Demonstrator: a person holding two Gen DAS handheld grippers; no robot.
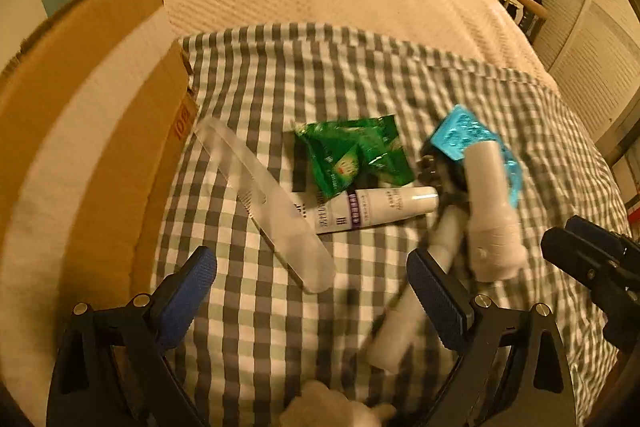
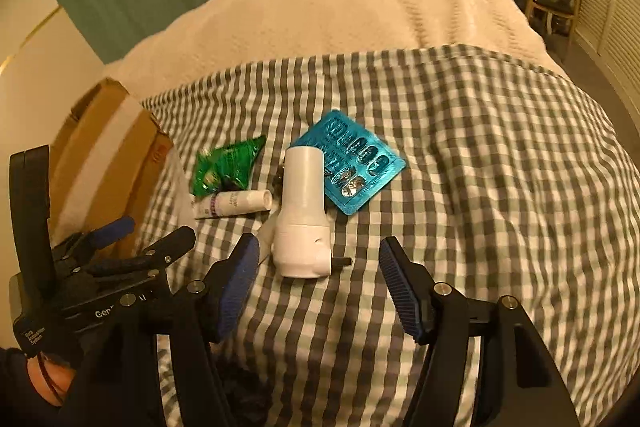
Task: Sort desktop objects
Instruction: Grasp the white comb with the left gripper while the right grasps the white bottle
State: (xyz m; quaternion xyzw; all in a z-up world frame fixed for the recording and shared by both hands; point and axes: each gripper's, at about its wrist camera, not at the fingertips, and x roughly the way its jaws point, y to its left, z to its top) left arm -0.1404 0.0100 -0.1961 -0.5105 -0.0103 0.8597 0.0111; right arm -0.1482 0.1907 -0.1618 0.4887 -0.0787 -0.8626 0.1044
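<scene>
Right wrist view: right gripper (image 2: 316, 287) gaping wide, hovering before white inhaler (image 2: 303, 215) lying across blue blister pack (image 2: 356, 167). Left gripper (image 1: 312, 299) likewise spread, holding nothing. Risking dragging pack along, or inhaler rolling away.

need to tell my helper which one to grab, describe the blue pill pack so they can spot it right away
Start at the grey-and-white checked cloth spread over the bed, and find the small cluster of items lying near its middle. At the far right edge of that cluster lies the blister pack, flat, partly tucked under the white bottle. It is the only shiny turquoise foil sheet, with rows of oval pill pockets.
</scene>
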